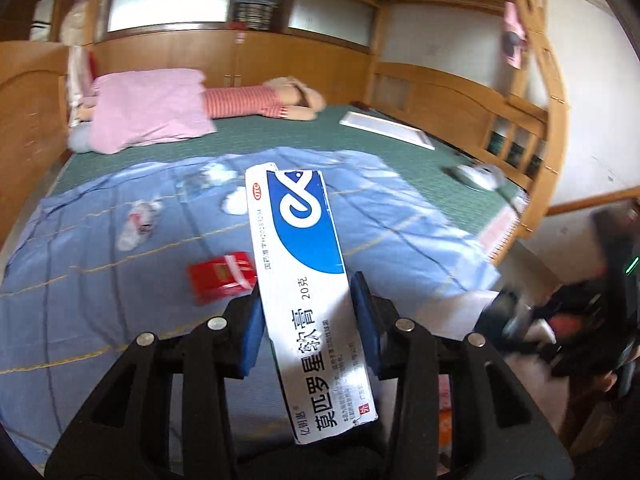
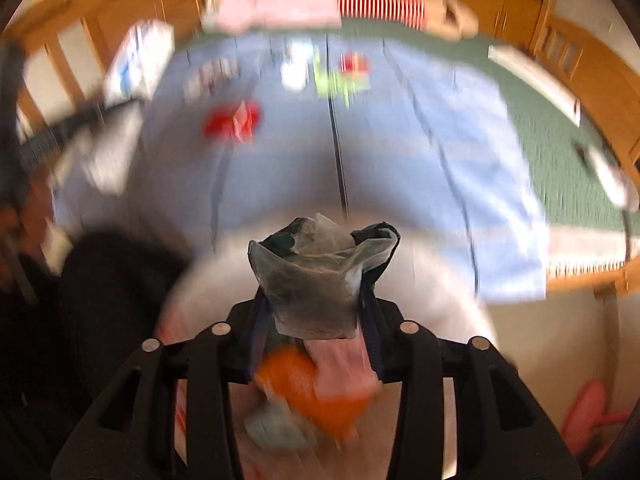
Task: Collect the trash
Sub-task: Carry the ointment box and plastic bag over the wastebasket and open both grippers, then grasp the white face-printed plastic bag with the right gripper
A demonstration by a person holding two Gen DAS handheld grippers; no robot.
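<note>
My left gripper (image 1: 308, 300) is shut on a long white and blue ointment box (image 1: 298, 240) and holds it above the near edge of the bed. On the blue sheet (image 1: 120, 280) lie a red packet (image 1: 222, 278), a crumpled white wrapper (image 1: 138, 222) and white paper scraps (image 1: 234, 202). My right gripper (image 2: 316, 300) is shut on the bunched rim of a thin plastic trash bag (image 2: 316, 280). The bag hangs below with orange and pink items inside. The right wrist view is blurred; it shows the red packet (image 2: 232, 120), a white scrap (image 2: 296, 68) and a green and red wrapper (image 2: 344, 76).
A pink pillow (image 1: 148, 108) and a striped stuffed toy (image 1: 260, 100) lie at the bed's head. A white flat board (image 1: 386, 128) and a white object (image 1: 476, 174) sit on the green mattress at the right. Wooden bed rails (image 1: 516, 148) surround it. A dark blurred shape (image 1: 608, 300) is at the right.
</note>
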